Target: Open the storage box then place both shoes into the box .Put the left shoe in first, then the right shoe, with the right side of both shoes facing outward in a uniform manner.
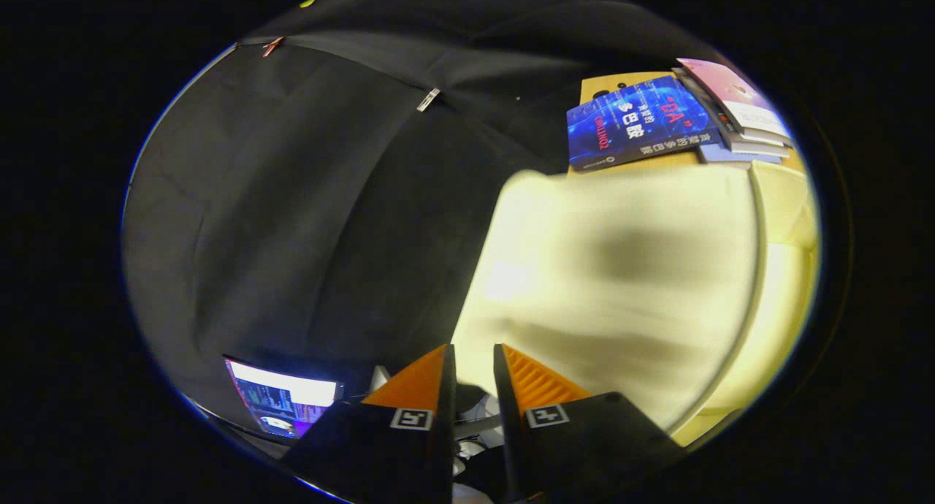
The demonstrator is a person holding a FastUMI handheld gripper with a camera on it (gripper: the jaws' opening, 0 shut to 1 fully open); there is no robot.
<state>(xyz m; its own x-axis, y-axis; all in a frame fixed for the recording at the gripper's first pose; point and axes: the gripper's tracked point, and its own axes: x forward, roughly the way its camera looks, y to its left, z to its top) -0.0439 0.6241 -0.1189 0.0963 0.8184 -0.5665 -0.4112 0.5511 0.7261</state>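
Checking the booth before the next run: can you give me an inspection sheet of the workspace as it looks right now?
Surface: a yellowish table top shows beside the pale thing.
Job's things: a large pale cream surface, blurred, lies just ahead of the fingers; possibly the storage box, cannot tell. Shoes: nothing seen.
Clutter: a blue book and a stack of books beyond the pale surface.
Grippers: the tool has its fingers close together with a narrow gap, holding nothing.
Cables: nothing seen clearly.
Surroundings: black cloth wall with clips; a lit screen low beside the fingers.
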